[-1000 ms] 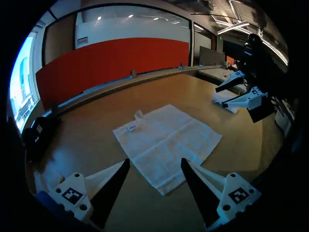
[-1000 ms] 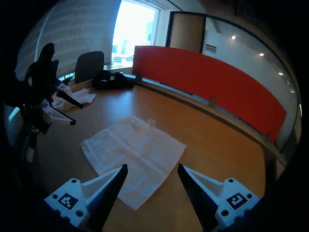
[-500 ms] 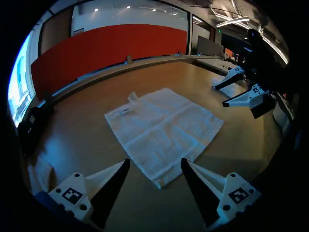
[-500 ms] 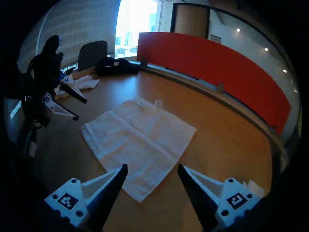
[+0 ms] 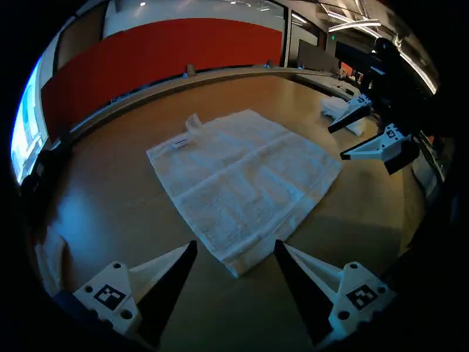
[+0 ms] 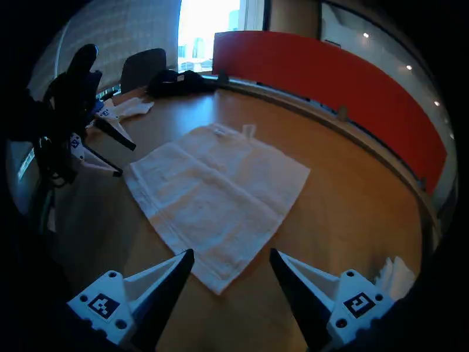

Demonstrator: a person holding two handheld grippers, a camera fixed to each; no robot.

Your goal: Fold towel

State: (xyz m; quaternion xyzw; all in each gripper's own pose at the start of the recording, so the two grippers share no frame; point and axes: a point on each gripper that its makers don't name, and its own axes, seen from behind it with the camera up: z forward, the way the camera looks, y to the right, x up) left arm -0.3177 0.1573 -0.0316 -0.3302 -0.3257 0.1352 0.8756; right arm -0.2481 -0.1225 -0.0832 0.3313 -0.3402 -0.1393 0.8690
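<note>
Towel (image 5: 246, 176) flat on table (image 5: 117, 193), left claw (image 5: 234, 242) and right claw (image 6: 230, 252) released, dark bag (image 6: 176, 82) beyond.

A broad brown wooden tabletop (image 6: 352, 199) runs up to a long red partition panel (image 6: 328, 76), with a grey rail (image 5: 193, 79) along the panel's foot. Next to the panel is a bright window (image 6: 205, 23). Before it stand a dark office chair (image 6: 140, 67) and a dark bundle (image 6: 179, 82) on the table. A crumpled white cloth (image 6: 132, 108) lies near the bundle, and a second white cloth (image 6: 396, 276) lies well apart from it. Long ceiling light strips (image 5: 352, 24) glow overhead.
</note>
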